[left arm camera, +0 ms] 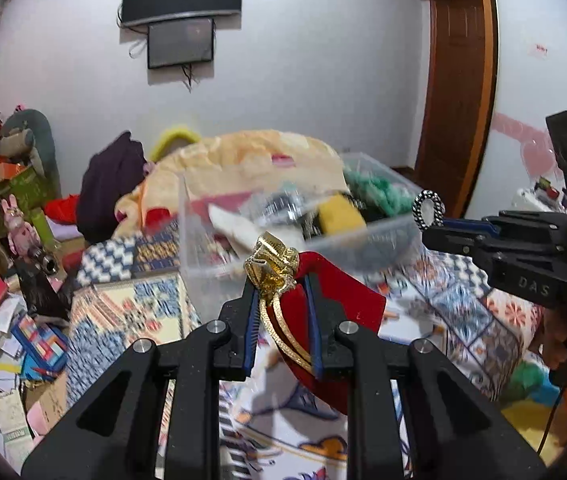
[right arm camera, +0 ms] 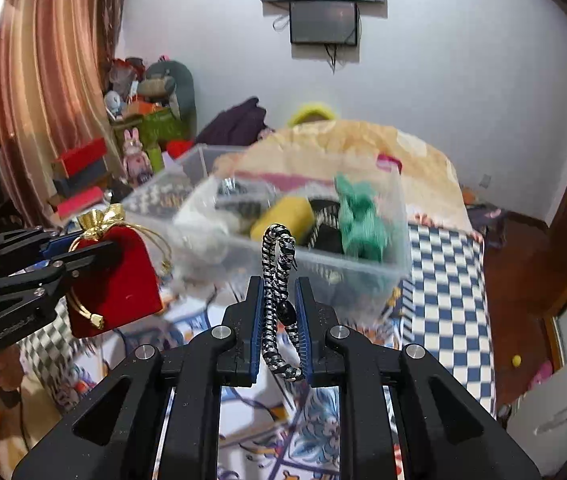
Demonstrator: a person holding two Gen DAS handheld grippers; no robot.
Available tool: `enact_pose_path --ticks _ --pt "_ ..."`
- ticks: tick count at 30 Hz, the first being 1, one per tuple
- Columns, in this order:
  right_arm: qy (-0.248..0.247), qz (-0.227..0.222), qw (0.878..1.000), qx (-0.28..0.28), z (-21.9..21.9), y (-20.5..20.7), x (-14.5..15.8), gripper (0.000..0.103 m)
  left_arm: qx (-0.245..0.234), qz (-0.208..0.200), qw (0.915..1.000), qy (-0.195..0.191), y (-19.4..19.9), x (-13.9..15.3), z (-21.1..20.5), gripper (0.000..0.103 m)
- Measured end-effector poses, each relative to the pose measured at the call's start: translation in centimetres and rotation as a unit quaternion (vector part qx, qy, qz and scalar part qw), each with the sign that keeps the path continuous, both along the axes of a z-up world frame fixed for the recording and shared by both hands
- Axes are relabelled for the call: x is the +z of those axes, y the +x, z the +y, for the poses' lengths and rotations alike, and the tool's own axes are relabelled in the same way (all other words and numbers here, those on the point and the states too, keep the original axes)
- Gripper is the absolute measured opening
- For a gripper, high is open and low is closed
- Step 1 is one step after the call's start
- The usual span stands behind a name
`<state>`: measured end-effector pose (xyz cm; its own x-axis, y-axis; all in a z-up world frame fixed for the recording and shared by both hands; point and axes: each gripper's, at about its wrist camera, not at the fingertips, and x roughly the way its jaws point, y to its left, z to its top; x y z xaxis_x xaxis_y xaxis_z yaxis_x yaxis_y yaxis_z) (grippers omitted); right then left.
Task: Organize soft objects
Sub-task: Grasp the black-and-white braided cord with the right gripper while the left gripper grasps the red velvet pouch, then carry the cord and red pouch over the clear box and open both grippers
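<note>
At far left of the right wrist view, my left gripper (right arm camera: 95,240) is clenched on a red velvet pouch (right arm camera: 117,280), gripping it just below its gathered gold top; the pouch hangs in the air above the patterned bedspread (right arm camera: 447,288), with a gold drawstring (right arm camera: 83,308) looping down its side. From the left wrist view, the same pouch (left arm camera: 335,300) sits between my two blue-padded fingers (left arm camera: 251,332), its gold ruffle (left arm camera: 271,264) poking out past the tips. Centre, beyond both grippers, a clear plastic bin (right arm camera: 363,272) rests on the bed; it holds a yellow soft item (right arm camera: 283,216), a green knitted piece (right arm camera: 359,216), and dark and white items I cannot identify through the blur. Behind the bin lies a large cream plush (right arm camera: 363,144). Right of centre, my right gripper (right arm camera: 279,292) grasps a black-and-white braided cord loop (right arm camera: 273,264), held upright between its pads, near the bin's front wall. At right in the left wrist view, that loop (left arm camera: 427,208) projects from the right gripper's fingertips.
</note>
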<state>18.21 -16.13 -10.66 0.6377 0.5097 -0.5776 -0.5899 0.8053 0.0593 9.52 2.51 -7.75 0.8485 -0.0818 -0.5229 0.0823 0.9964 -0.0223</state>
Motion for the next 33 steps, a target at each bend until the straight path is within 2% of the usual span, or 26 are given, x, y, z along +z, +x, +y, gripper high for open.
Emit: enact_pose_path --ticks 8,14,19,24,26,33 --pt "0.022 -0.021 1.0 -0.006 1.4 1.4 2.1 0.014 0.024 -0.05 0.9985 0.0 1.5 3.8 0.8 0.021" --pt "0.03 -0.03 0.999 -0.016 2.0 2.8 2.9 0.014 0.04 -0.072 0.9966 -0.012 3.3 5.5 1.1 0.021" --pt "0.031 -0.031 0.999 -0.029 2.2 4.1 3.0 0.014 0.049 -0.073 0.996 -0.012 4.7 5.1 1.1 0.021" --pt "0.027 -0.016 0.999 -0.035 2.5 5.4 2.1 0.014 0.069 -0.069 0.9951 0.015 6.3 3.4 0.4 0.021" --pt "0.02 -0.011 0.999 -0.036 2.8 5.8 1.6 0.014 0.069 -0.062 0.9953 0.026 6.9 2.7 -0.1 0.021" --pt "-0.009 0.007 0.999 -0.03 4.1 6.6 -0.1 0.014 0.067 -0.034 0.9968 0.026 8.9 1.0 -0.6 0.021"
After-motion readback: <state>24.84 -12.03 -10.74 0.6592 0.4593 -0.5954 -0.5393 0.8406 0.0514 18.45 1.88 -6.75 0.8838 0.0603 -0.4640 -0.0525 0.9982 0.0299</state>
